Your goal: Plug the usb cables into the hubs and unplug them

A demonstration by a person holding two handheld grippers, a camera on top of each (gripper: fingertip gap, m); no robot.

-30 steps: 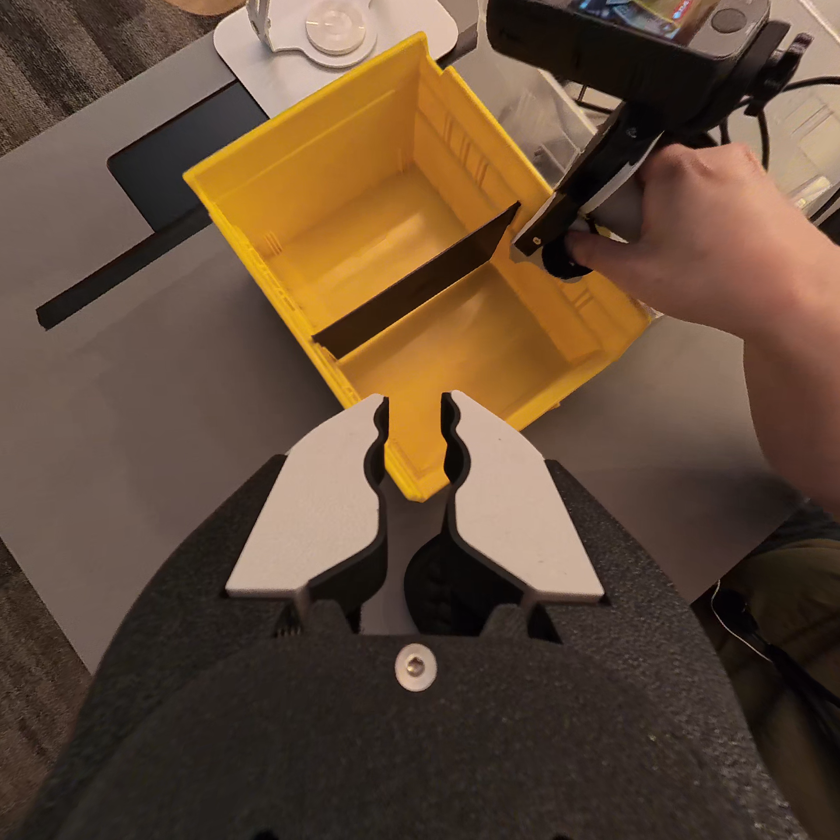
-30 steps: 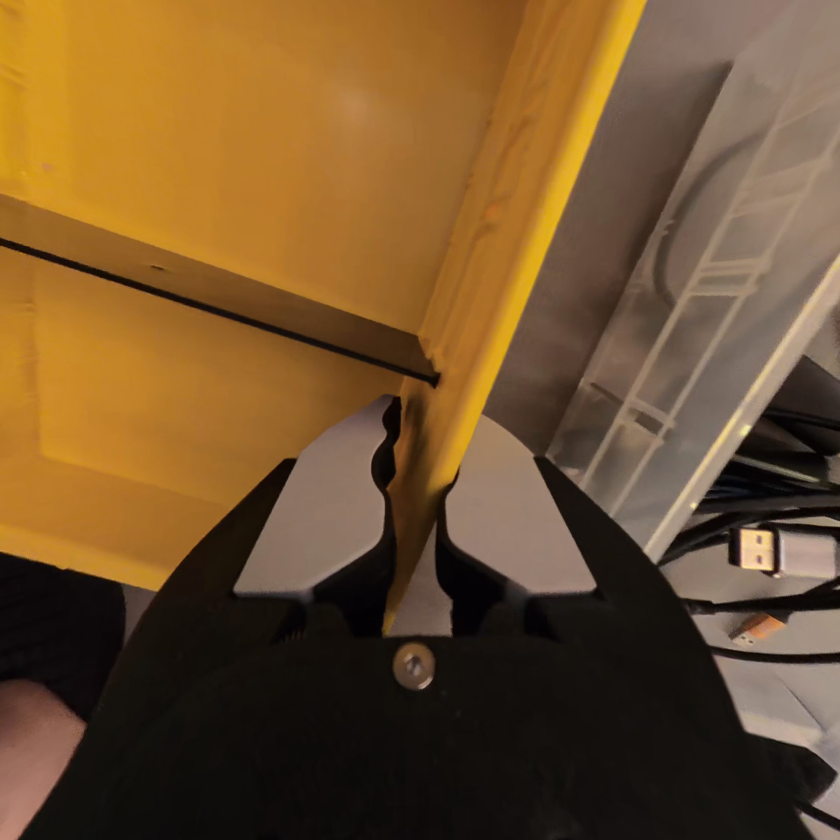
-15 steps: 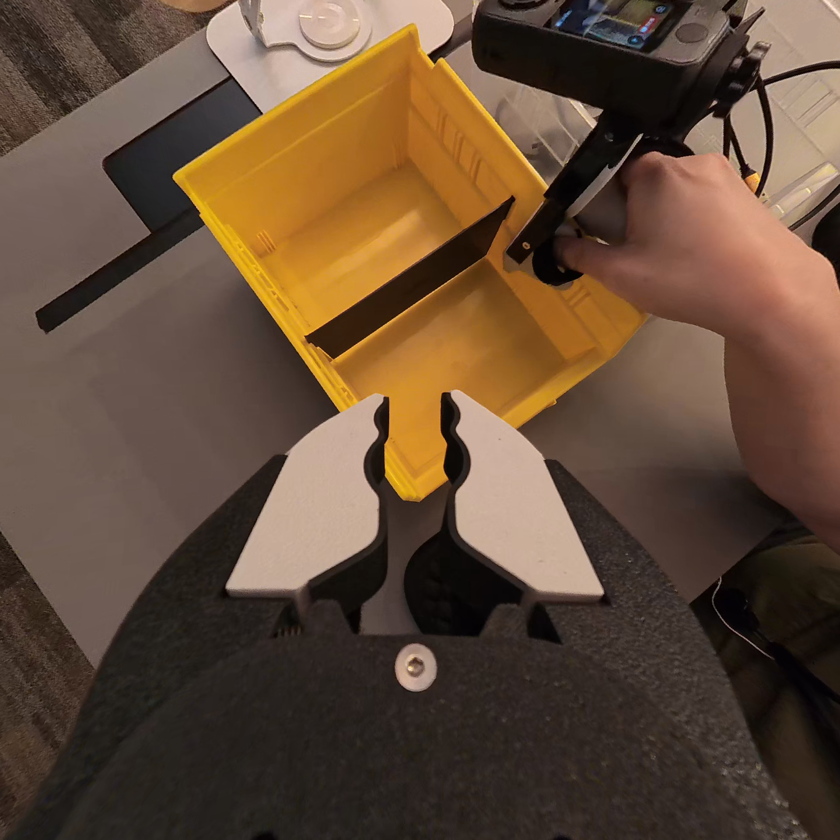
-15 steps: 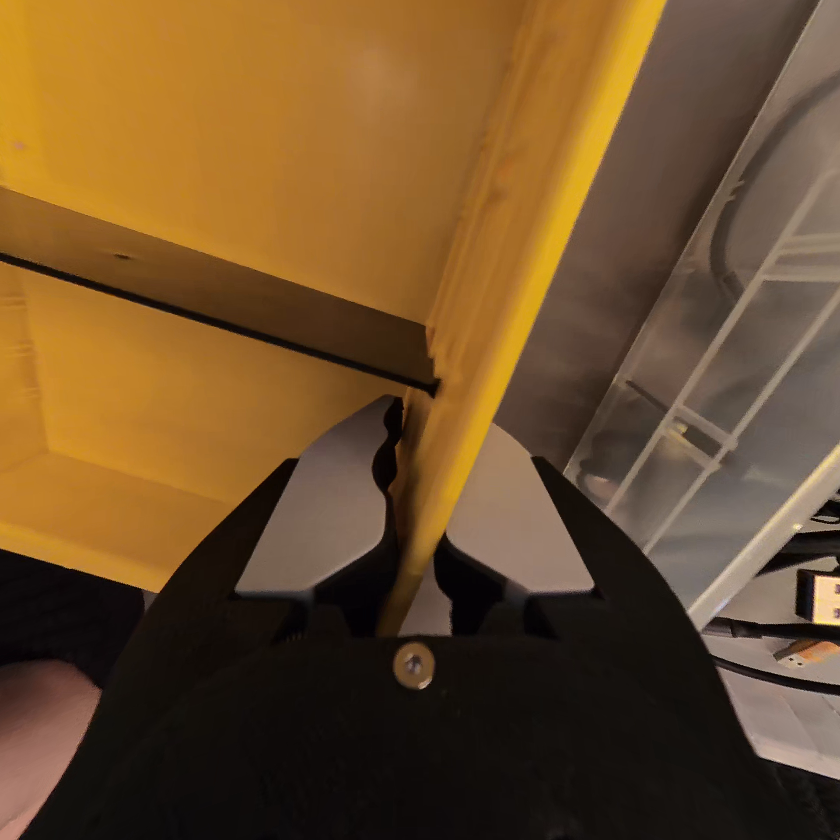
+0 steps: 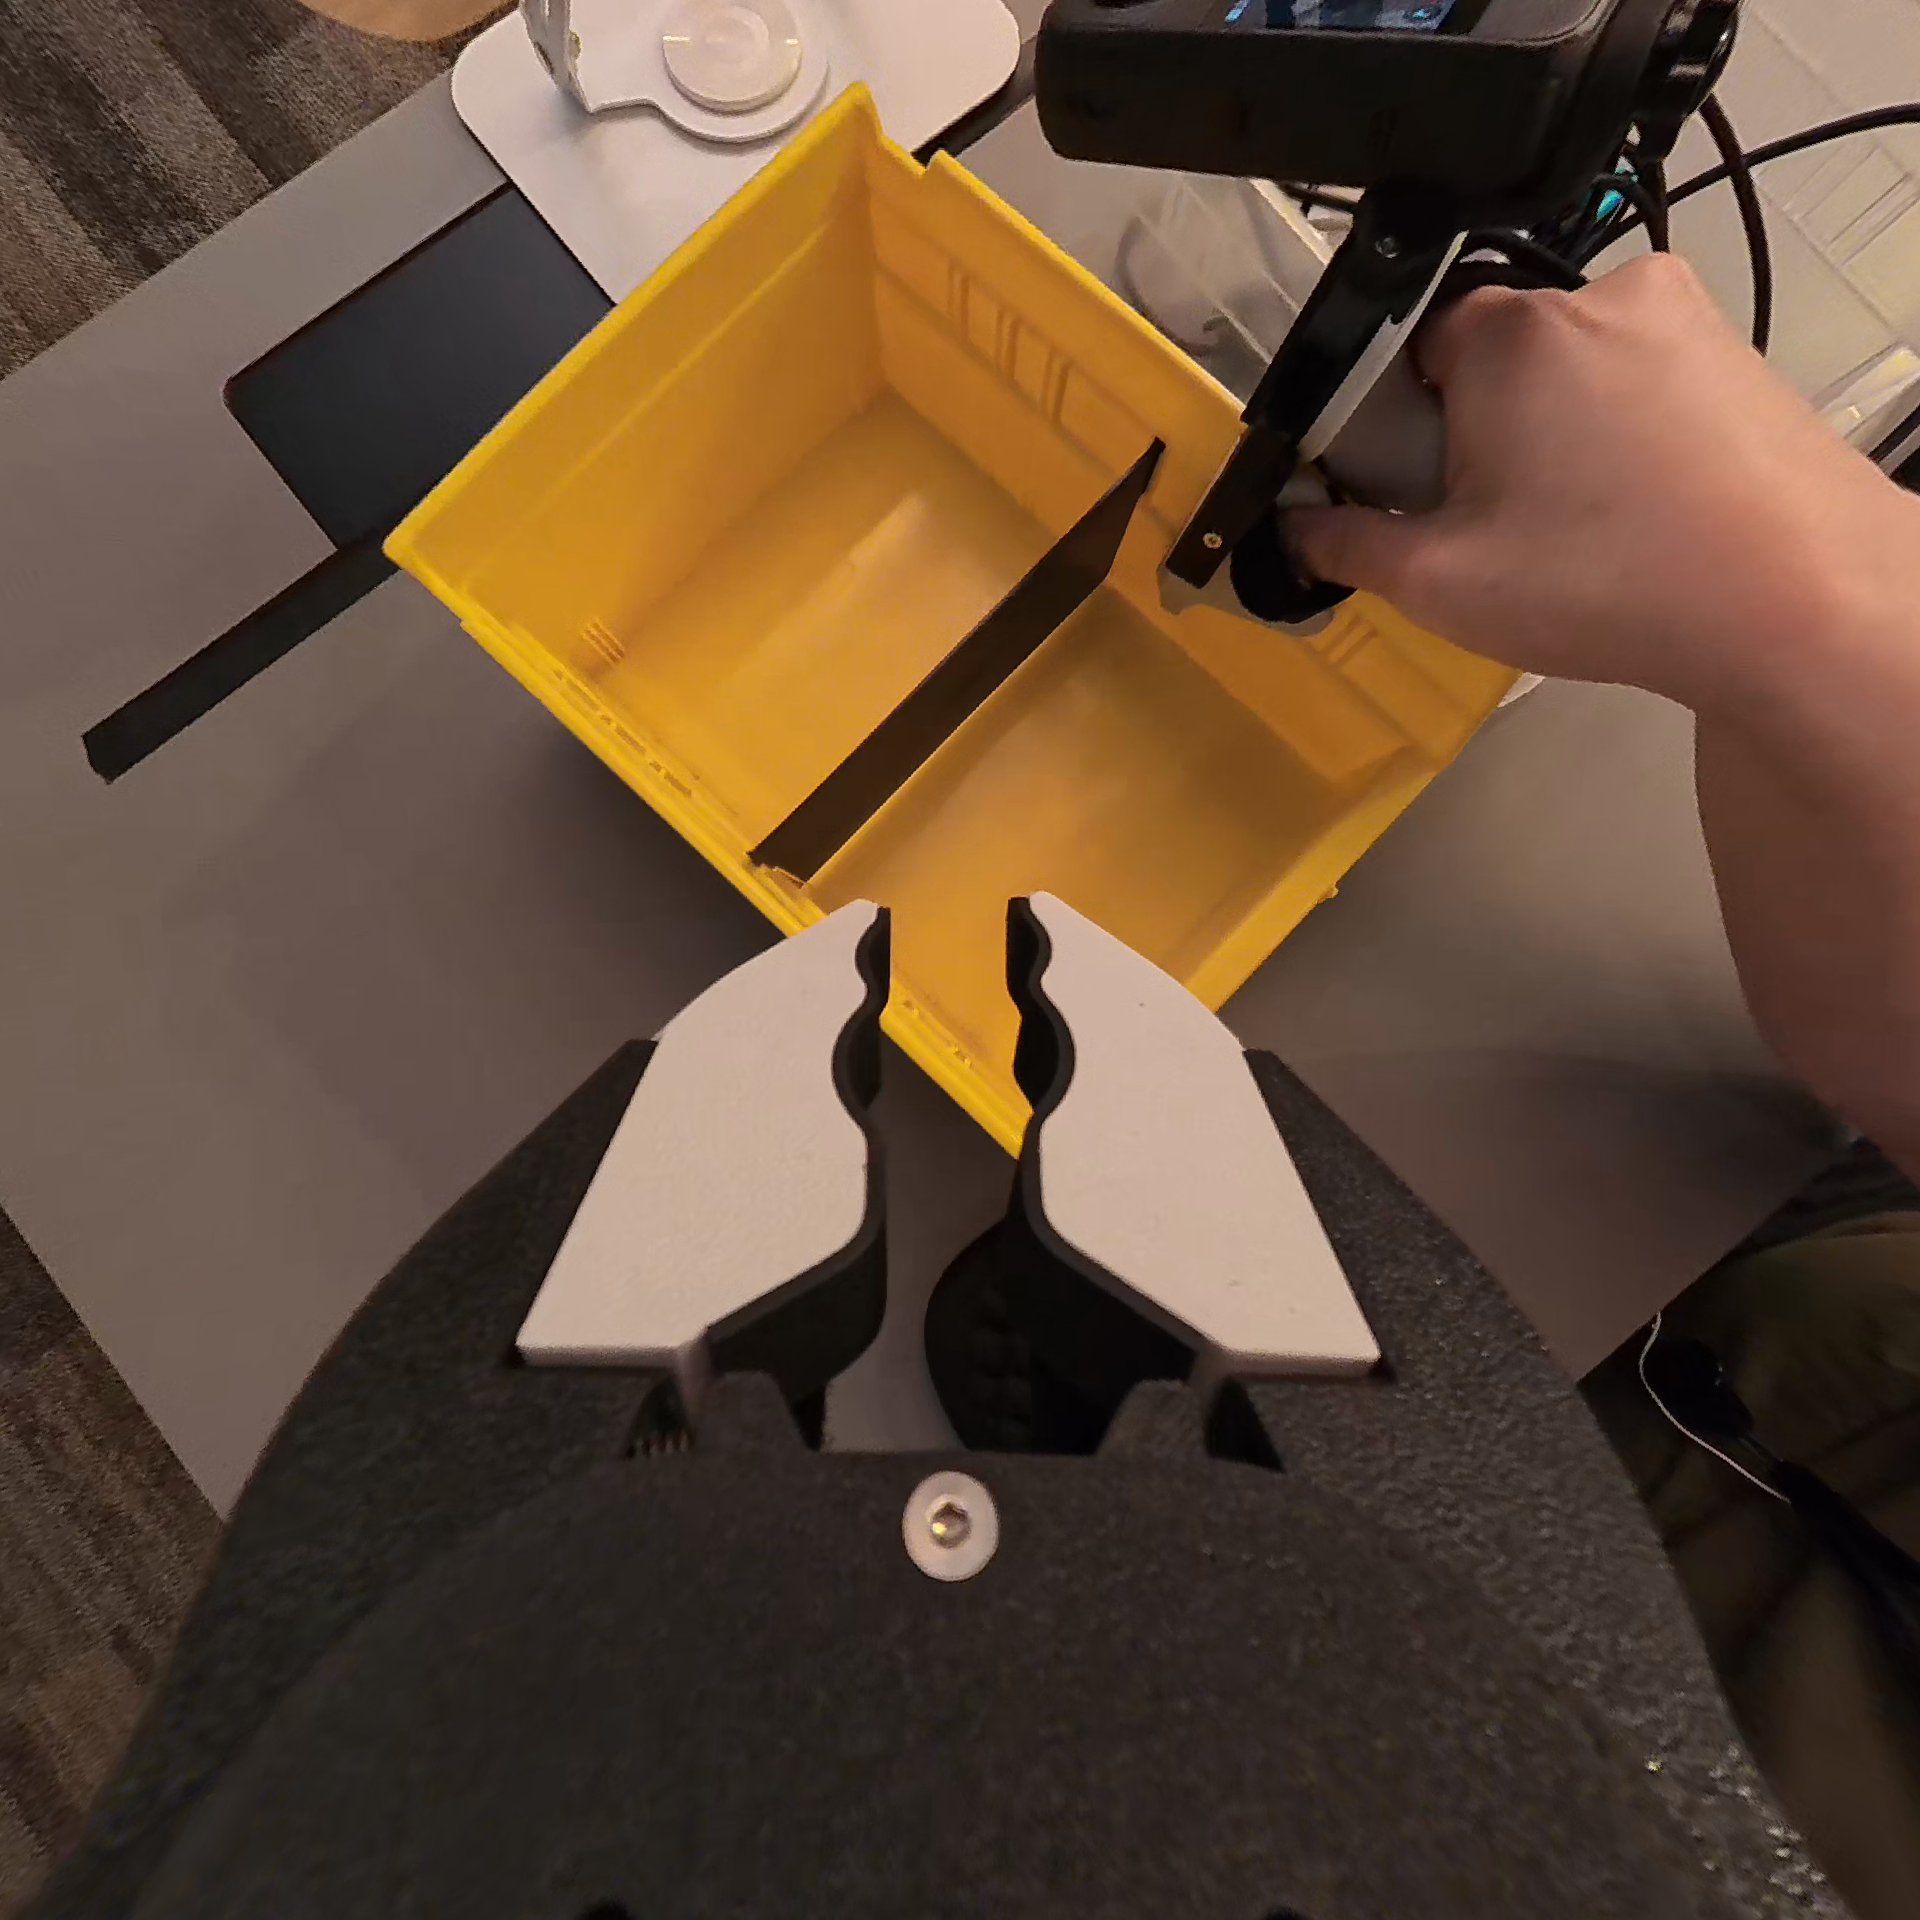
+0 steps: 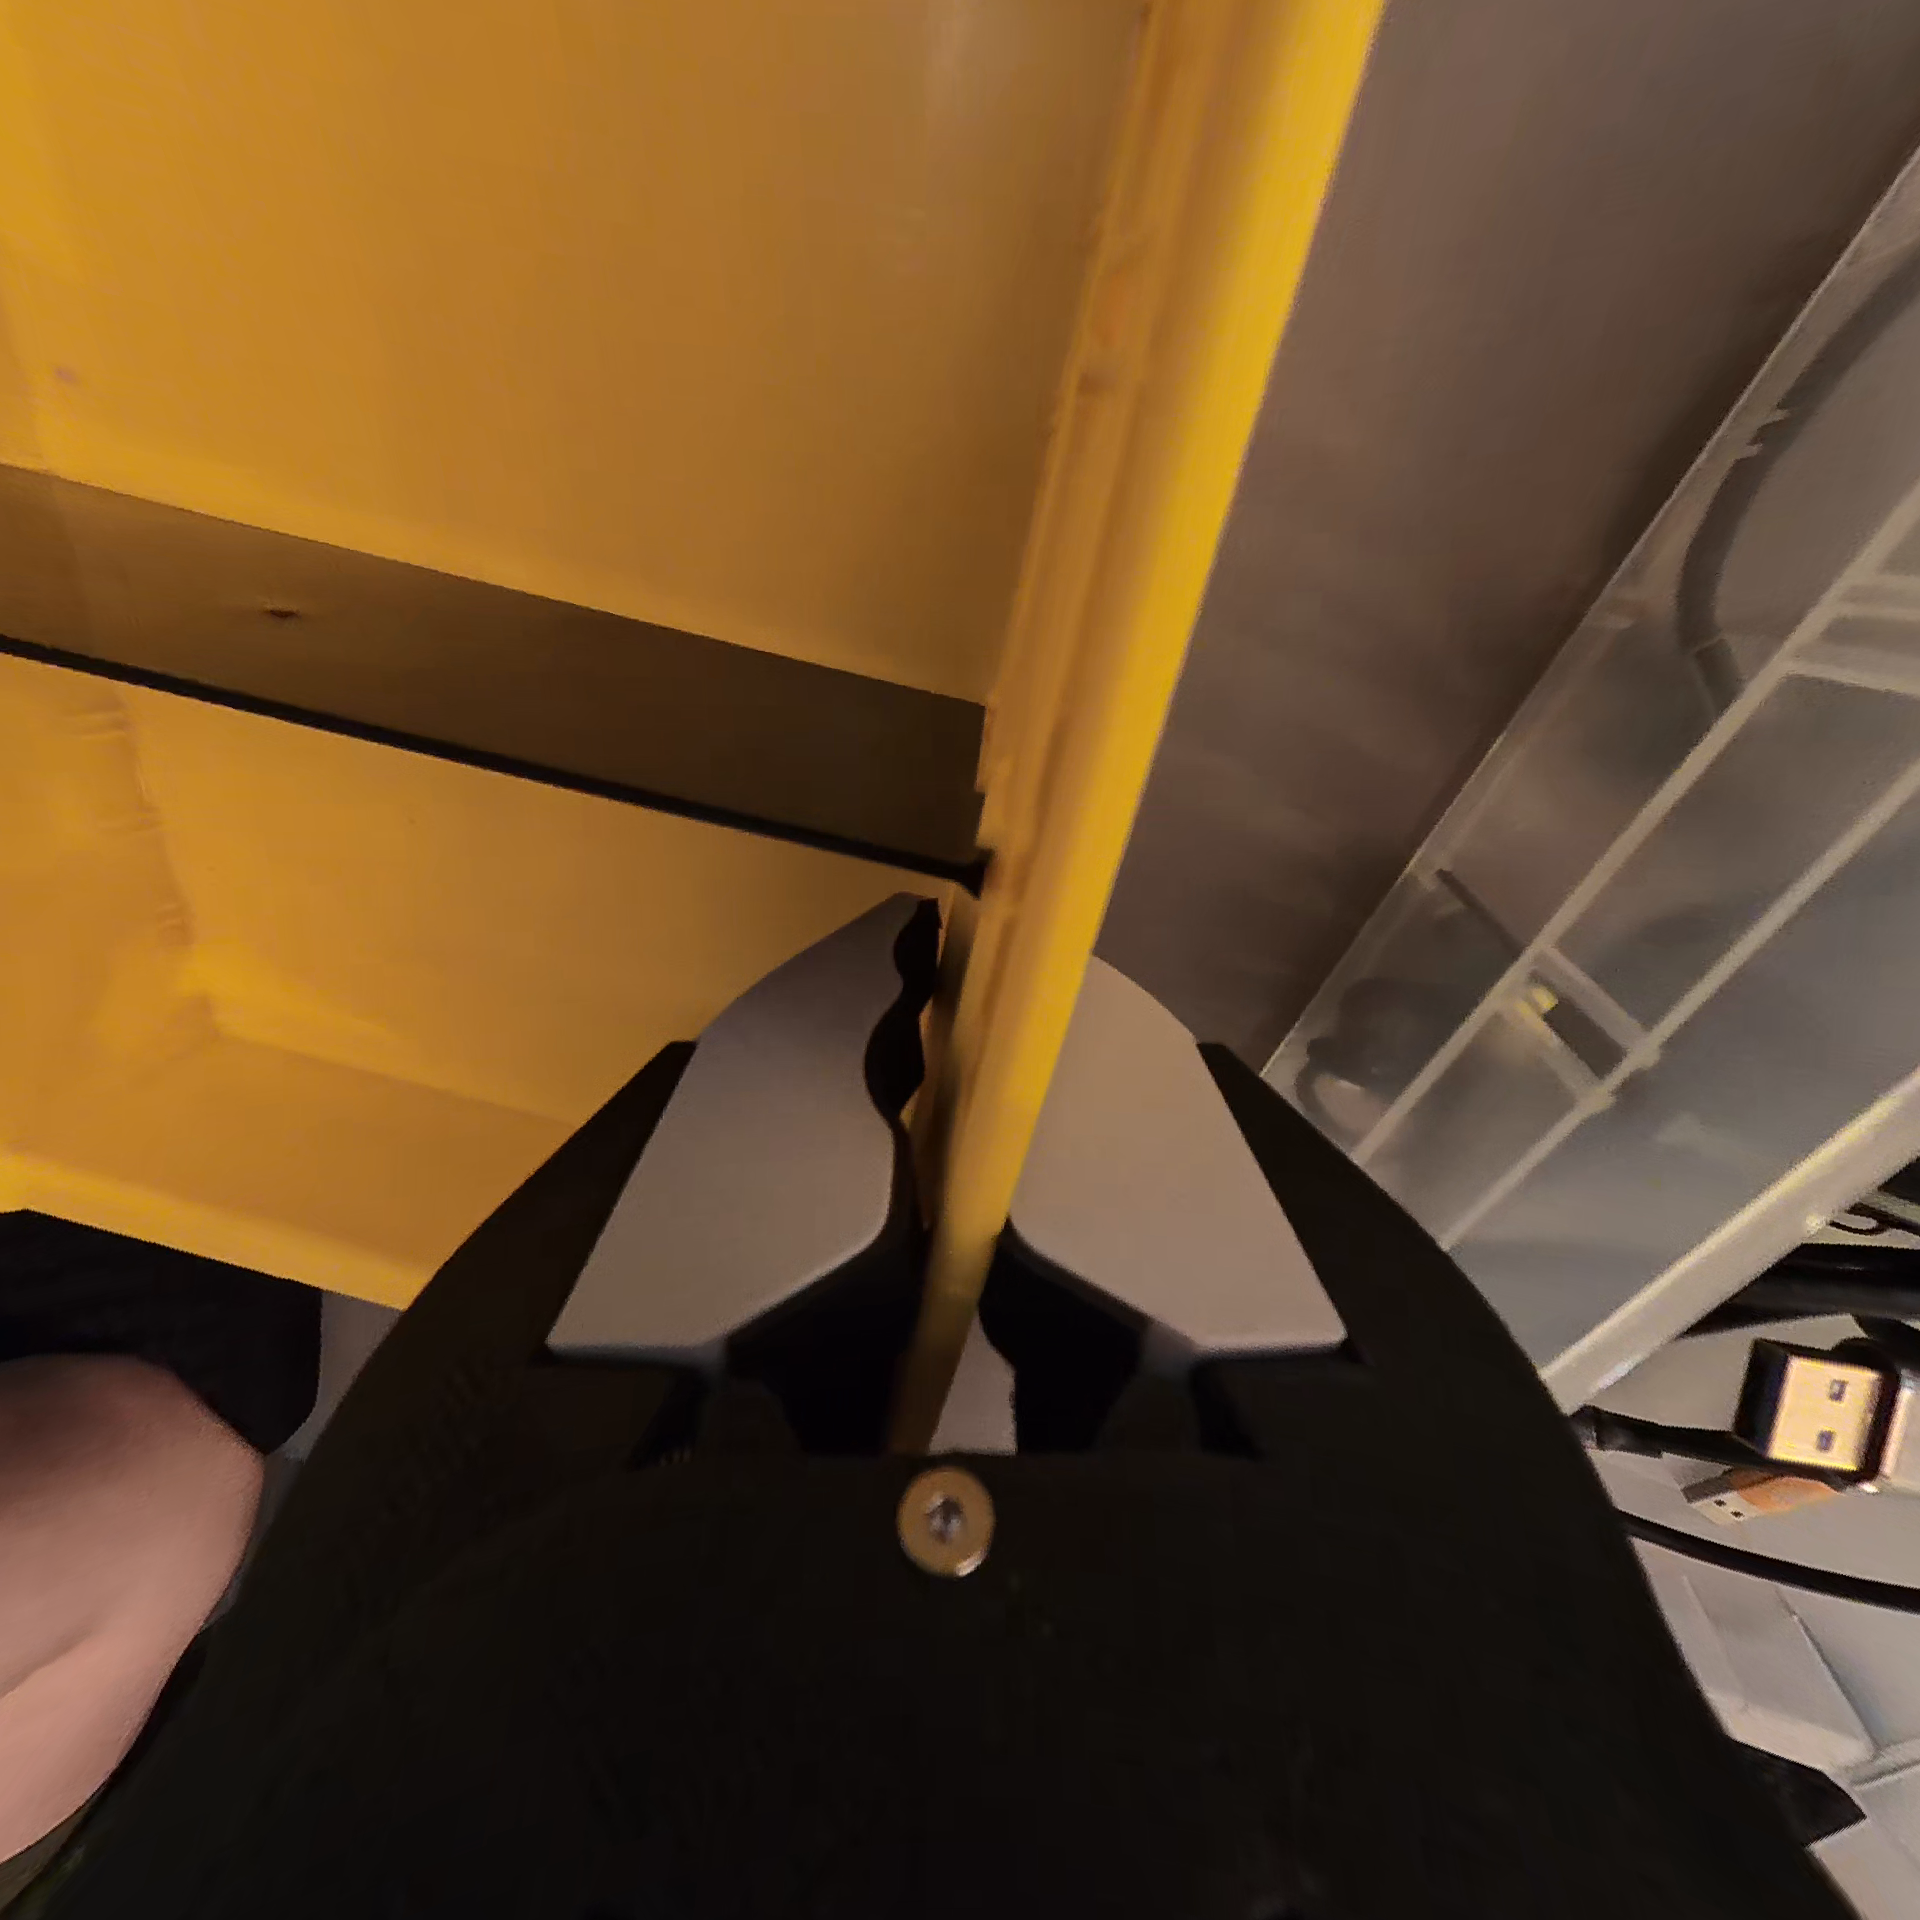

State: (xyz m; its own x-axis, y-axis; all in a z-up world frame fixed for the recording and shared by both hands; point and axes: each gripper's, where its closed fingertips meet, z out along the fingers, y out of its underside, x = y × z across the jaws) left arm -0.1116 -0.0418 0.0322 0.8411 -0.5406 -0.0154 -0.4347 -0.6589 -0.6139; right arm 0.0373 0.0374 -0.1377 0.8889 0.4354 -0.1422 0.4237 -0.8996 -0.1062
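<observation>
— Two grippers: what do your jaws hold?
— Your right gripper (image 6: pixel 961 925) clamps the yellow bin's (image 5: pixel 727 343) right wall; your left gripper (image 5: pixel 945 914) hovers released. USB plugs (image 6: pixel 1813 1418) lie on the worktop (image 5: pixel 312 987), right.

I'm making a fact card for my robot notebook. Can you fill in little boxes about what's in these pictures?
Box: yellow box on grey table, nothing inside
Divider: black divider splits it in two
Right gripper: shut on the box's side wall
Left gripper: open, holding nothing, over the box's near corner
Plugs: two plugs beside a clear tray
</observation>
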